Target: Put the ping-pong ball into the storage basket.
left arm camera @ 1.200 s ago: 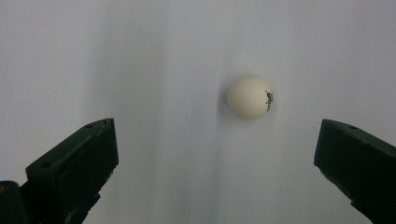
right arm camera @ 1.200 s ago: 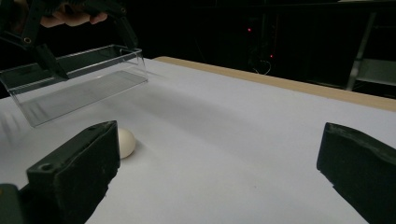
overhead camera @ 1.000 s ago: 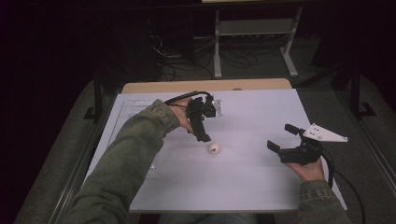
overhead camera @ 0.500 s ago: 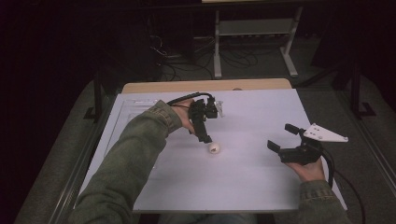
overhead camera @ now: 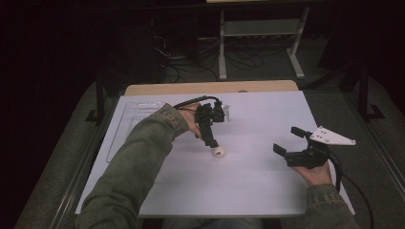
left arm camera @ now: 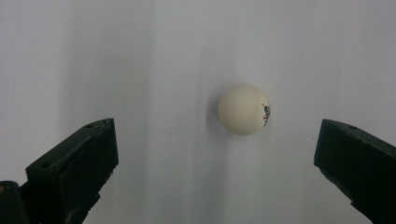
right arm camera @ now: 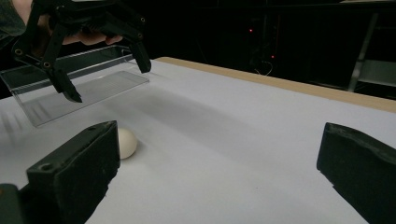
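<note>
Item: white ball (overhead camera: 218, 151), one, with a small printed mark; lay on the white desk (overhead camera: 258, 186) near its middle.

Left hand-held gripper (overhead camera: 213, 143): jaws spread wide, pointed down over the ball, which sat between them, nearer one jaw, untouched. Compared with a second before, it stood slightly closer to the ball; the ball had not moved.

Right hand-held gripper (overhead camera: 289, 141): jaws spread, empty, held well apart at the desk's right; position unchanged.

Clear tray (overhead camera: 131, 124): at the desk's far left, unmoved.
</note>
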`<state>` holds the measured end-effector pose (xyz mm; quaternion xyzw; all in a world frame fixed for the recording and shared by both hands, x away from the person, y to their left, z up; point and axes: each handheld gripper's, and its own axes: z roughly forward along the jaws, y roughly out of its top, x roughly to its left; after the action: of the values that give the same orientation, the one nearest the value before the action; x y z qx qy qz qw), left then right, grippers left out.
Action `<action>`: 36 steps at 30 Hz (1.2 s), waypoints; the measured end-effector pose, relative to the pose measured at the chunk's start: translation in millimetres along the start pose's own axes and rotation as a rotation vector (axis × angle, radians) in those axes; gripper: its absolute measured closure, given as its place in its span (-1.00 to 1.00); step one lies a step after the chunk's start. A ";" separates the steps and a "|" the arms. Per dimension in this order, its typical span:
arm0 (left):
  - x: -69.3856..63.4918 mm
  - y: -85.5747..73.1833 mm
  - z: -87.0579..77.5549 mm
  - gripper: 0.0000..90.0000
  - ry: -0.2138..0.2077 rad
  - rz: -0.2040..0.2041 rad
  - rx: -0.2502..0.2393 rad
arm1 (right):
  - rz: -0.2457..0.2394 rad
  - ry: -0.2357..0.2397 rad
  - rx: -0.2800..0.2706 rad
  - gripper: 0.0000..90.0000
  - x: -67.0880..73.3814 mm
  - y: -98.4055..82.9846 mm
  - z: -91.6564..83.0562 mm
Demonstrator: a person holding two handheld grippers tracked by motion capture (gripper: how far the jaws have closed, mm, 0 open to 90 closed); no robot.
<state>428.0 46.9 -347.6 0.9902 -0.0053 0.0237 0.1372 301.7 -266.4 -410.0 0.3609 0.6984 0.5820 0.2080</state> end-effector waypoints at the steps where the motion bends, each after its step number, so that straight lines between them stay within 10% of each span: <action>1: 0.1 0.3 0.6 -1.00 -0.002 -0.001 -0.001 | 0.001 0.001 0.001 -1.00 0.2 0.0 0.0; 36: -3.5 -1.8 20.0 -1.00 -0.014 -0.030 -0.015 | -0.002 -0.001 0.000 -1.00 -0.1 0.0 -0.6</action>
<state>425.4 43.2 -367.5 0.9893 0.0084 0.0149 0.1452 301.3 -266.8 -409.9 0.3604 0.6988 0.5815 0.2088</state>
